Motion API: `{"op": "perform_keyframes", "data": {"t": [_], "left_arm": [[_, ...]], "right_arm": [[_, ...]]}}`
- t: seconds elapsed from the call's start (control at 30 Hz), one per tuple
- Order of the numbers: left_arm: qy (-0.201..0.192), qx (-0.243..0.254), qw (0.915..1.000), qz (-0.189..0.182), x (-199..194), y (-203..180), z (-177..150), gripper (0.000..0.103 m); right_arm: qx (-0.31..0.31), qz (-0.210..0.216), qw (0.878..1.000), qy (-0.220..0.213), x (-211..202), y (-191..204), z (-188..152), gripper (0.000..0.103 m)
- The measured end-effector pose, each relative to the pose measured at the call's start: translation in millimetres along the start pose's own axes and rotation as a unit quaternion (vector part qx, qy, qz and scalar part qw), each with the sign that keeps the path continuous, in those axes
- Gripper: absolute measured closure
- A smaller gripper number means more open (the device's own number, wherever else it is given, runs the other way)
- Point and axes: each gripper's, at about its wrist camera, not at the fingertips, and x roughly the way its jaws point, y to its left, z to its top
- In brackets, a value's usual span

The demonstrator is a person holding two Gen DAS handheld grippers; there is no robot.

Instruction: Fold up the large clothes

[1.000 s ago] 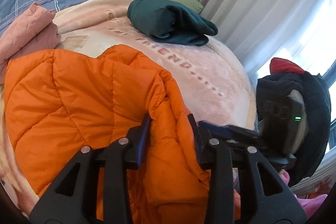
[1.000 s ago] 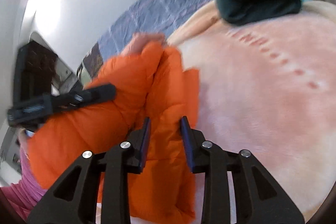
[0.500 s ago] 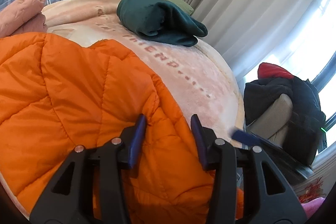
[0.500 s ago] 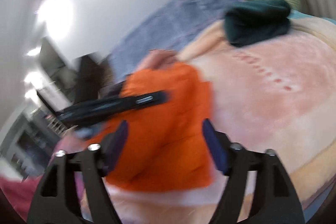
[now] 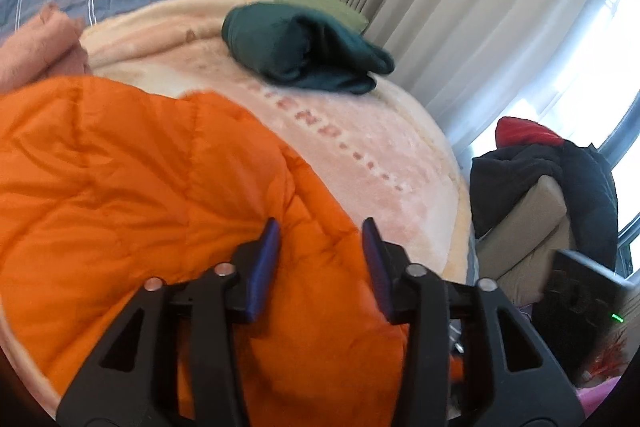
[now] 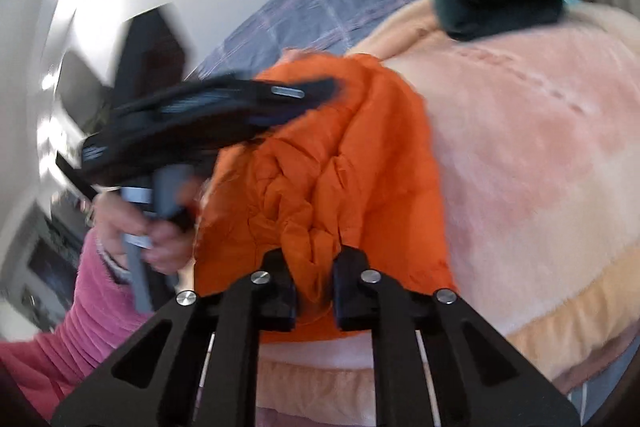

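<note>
- Lying on the bed's pink blanket [image 5: 400, 163], the orange jacket [image 5: 132, 187] spreads ahead of both tools.
- Right hand-held gripper [image 6: 314, 263]: jaws closing, pinching a jacket fold.
- Left hand-held gripper [image 5: 320, 247]: jaws closing, pads clear of the jacket beneath.

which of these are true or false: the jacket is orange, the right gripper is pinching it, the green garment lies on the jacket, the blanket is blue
The jacket is orange: true.
The right gripper is pinching the jacket: true, its jaws are closing on a bunched fold.
The dark green garment lies on the jacket: false, it sits apart from it on the blanket.
The blanket under the jacket is blue: false, it is pale pink and peach.
</note>
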Motion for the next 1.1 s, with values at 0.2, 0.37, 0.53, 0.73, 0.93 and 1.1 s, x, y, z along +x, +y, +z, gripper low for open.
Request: {"op": "perform_keyframes", "data": {"t": [0.2, 0.37, 0.53, 0.73, 0.93, 1.1], "left_arm": [[-0.042, 0.032, 0.9962, 0.069, -40, 15, 14, 0.08], [0.012, 0.045, 0.9929, 0.11, 2, 37, 3, 0.083], [0.032, 0.093, 0.9843, 0.146, 38, 31, -8, 0.084], [0.037, 0.102, 0.9833, 0.146, 43, 31, -7, 0.084], [0.033, 0.099, 0.9841, 0.143, 44, 30, -8, 0.083], [0.03, 0.102, 0.9838, 0.144, 45, 33, -7, 0.082]], "right_arm": [[0.066, 0.003, 0.998, 0.008, 6, -42, -16, 0.089], [0.049, -0.007, 0.998, 0.025, 14, -31, -26, 0.082], [-0.004, -0.063, 0.998, -0.011, -12, -20, -11, 0.051], [-0.102, -0.04, 0.99, -0.086, -33, 21, 5, 0.055], [-0.124, -0.129, 0.983, -0.029, 32, 15, -5, 0.085], [-0.083, -0.131, 0.988, -0.026, 56, -5, -21, 0.085]]}}
